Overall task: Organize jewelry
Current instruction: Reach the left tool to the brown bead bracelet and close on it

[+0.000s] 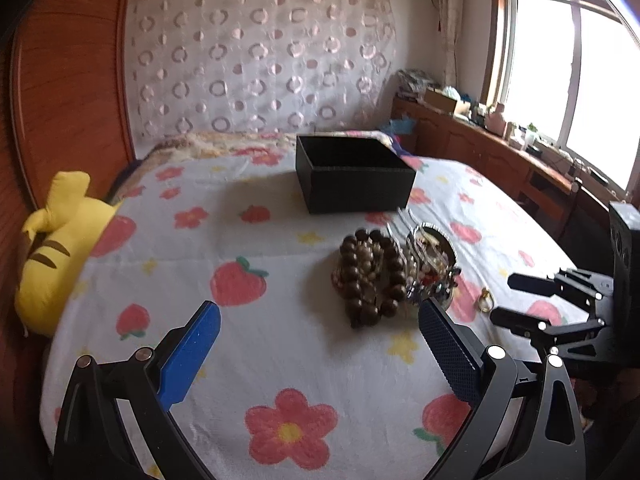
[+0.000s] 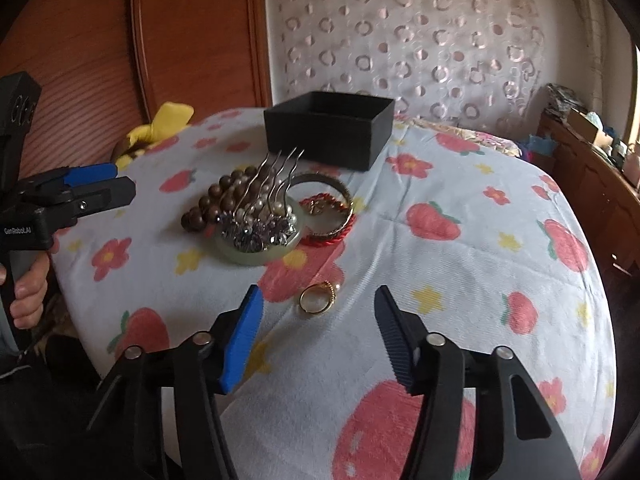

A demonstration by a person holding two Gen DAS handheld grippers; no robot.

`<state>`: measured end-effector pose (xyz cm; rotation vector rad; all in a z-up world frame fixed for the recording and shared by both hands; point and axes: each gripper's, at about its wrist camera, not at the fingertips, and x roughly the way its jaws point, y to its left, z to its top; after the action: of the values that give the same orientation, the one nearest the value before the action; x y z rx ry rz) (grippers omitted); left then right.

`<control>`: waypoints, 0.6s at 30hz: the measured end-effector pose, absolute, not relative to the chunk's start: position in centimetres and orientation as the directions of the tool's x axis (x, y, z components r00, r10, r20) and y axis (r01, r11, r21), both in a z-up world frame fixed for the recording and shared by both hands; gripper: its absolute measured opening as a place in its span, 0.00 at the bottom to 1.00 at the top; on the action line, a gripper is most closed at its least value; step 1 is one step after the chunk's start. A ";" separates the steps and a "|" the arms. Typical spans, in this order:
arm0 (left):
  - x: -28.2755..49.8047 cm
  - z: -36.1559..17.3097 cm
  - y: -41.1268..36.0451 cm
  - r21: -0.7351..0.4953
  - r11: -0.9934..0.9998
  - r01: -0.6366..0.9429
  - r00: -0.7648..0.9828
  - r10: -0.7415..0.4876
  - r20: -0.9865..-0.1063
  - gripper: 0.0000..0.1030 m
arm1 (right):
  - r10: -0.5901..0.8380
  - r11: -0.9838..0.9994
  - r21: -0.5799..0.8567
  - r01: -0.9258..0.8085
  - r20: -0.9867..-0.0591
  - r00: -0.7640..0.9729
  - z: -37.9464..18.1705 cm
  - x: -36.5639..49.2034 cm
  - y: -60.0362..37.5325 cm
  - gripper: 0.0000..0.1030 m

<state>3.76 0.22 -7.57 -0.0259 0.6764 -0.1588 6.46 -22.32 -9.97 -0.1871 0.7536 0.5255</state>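
Where jewelry pile [image 2: 264, 212] fronts box [image 2: 328, 134], ring [image 2: 318, 298] lies apart.

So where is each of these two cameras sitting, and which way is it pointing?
Left wrist: rides the left gripper, looking along its open blue-padded fingers at the brown wooden bead bracelet; the right gripper shows at the right edge.
Right wrist: rides the right gripper, open over the small gold ring; the left gripper and the person's hand show at left.
Shared: the open black rectangular box, jewelry pile, strawberry-print bedsheet.
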 end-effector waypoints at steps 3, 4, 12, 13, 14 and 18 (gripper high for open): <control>4.2 -8.1 0.3 -0.088 0.984 0.153 0.740 -0.173 -0.650 0.81 | 0.378 0.849 0.012 -0.528 -0.713 0.591 -10.1 6.8 -21.9 0.52; 4.3 -8.4 0.3 -0.093 0.983 0.159 0.731 -0.180 -0.658 0.79 | 0.374 0.847 0.008 -0.531 -0.718 0.587 -10.1 7.0 -21.7 0.51; 5.2 -9.2 -0.1 -0.125 0.972 0.201 0.678 -0.230 -0.698 0.71 | 0.361 0.837 -0.010 -0.547 -0.741 0.566 -10.6 7.6 -21.2 0.25; 5.4 -9.3 0.0 -0.129 0.970 0.207 0.674 -0.236 -0.700 0.69 | 0.365 0.835 -0.009 -0.550 -0.739 0.566 -10.6 7.6 -21.2 0.24; 5.7 -9.3 0.0 -0.137 0.967 0.215 0.666 -0.248 -0.703 0.64 | 0.366 0.835 -0.009 -0.550 -0.737 0.568 -10.6 7.6 -21.2 0.24; 7.2 -9.4 0.1 -0.161 0.962 0.219 0.646 -0.267 -0.715 0.47 | 0.382 0.834 0.002 -0.552 -0.725 0.574 -10.7 7.5 -21.5 0.25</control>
<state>7.15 0.11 -9.36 -0.0619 0.8233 -0.2770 7.51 -21.53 -10.73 -0.2354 0.7872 0.5532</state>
